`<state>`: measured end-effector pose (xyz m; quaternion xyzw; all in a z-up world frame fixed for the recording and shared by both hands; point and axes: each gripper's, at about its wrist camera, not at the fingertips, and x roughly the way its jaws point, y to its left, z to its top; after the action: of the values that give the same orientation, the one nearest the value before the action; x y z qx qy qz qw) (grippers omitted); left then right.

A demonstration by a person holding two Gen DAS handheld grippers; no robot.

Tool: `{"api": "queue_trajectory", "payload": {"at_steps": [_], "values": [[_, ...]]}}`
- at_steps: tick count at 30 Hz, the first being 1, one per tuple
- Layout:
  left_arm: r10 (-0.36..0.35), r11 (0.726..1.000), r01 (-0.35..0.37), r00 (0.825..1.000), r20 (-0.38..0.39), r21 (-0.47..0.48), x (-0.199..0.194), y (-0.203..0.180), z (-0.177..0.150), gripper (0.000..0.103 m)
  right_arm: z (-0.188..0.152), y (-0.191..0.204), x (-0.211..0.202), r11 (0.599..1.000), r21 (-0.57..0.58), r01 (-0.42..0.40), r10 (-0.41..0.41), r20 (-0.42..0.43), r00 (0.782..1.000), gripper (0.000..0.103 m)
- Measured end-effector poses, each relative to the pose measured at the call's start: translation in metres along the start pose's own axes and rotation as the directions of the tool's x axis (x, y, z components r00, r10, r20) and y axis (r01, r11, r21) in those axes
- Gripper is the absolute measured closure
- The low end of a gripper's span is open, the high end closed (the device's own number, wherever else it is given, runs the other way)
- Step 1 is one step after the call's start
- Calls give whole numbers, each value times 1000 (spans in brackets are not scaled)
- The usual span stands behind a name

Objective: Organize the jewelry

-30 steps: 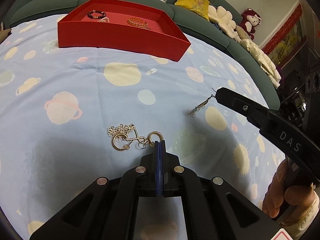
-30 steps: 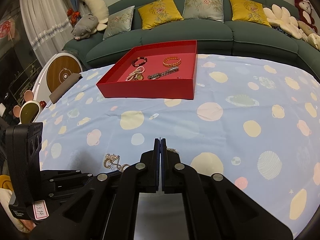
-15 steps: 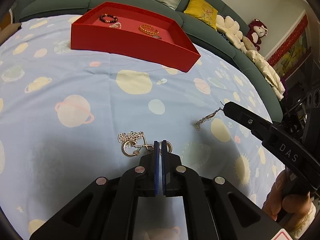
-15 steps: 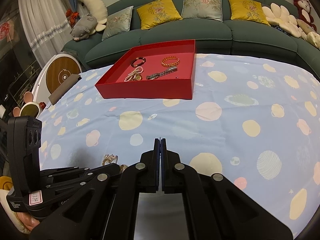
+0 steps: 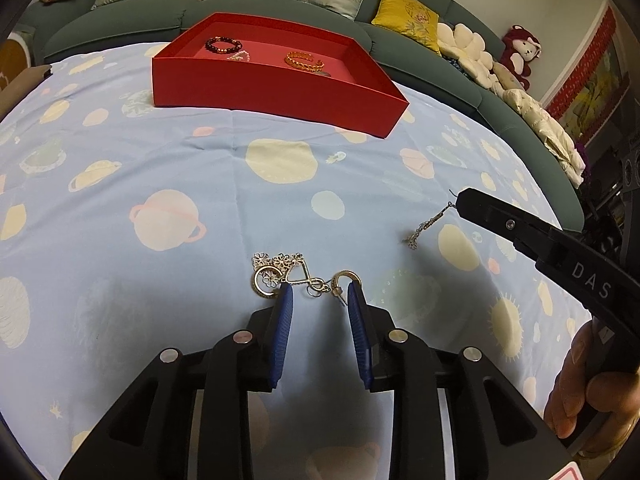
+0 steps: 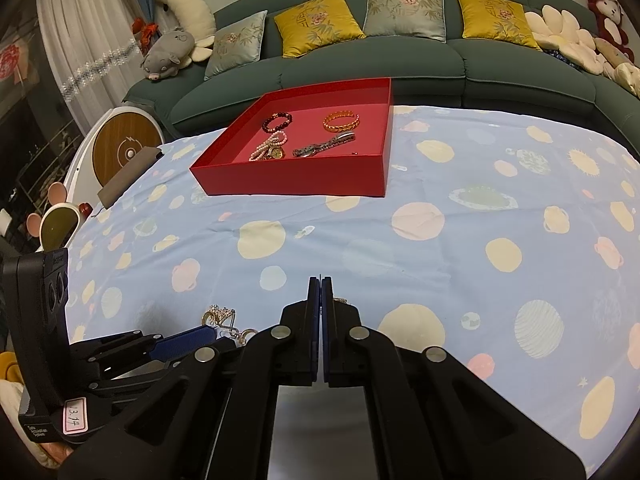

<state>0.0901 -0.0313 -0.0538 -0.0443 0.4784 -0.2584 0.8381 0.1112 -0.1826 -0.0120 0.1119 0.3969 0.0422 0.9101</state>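
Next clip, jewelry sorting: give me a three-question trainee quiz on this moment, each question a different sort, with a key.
1. True or false: the right gripper pinches a dangling silver chain.
2. Which lies in the red tray? A) gold bracelet B) ring C) comb
3. Fill in: the left gripper, jaws just opening, points at the ____ jewelry cluster on the cloth.

Key: 1 true; 2 A; 3 gold.

The counter wore smooth matt cloth; the tray looked matt card; the brooch was shiny metal.
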Motion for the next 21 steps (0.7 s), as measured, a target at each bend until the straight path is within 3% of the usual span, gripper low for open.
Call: {"api": "queue_trajectory", "payload": {"at_steps": [5,7,8,9,16,21], "values": [[-11,1000,11,1000,6,-6,3,1,4,77,-1,1,0,1000,-4,0,0,0,1000,103],[-24,1000,24,1000,2,-3,4,0,4,86,-1,1,0,1000,-4,1,-1,0,1000,103],[-38,999,38,999,-9,0,5,-1,3,99,-1,1,0,1000,-3,1,-1,0,1000,103],[-46,999,46,999,-21,2,7,-2,2,102,-1,1,0,1000,-2,2,-2,1,1000,103],[-46,999,46,999,2,11,3,-4,3,103,-1,0,0,1000,-4,1,-1,3,1000,103],[-71,997,69,994,83,32,-26,-8,15,103,2,0,-5,1000,-2,-3,3,19,1000,103]]}}
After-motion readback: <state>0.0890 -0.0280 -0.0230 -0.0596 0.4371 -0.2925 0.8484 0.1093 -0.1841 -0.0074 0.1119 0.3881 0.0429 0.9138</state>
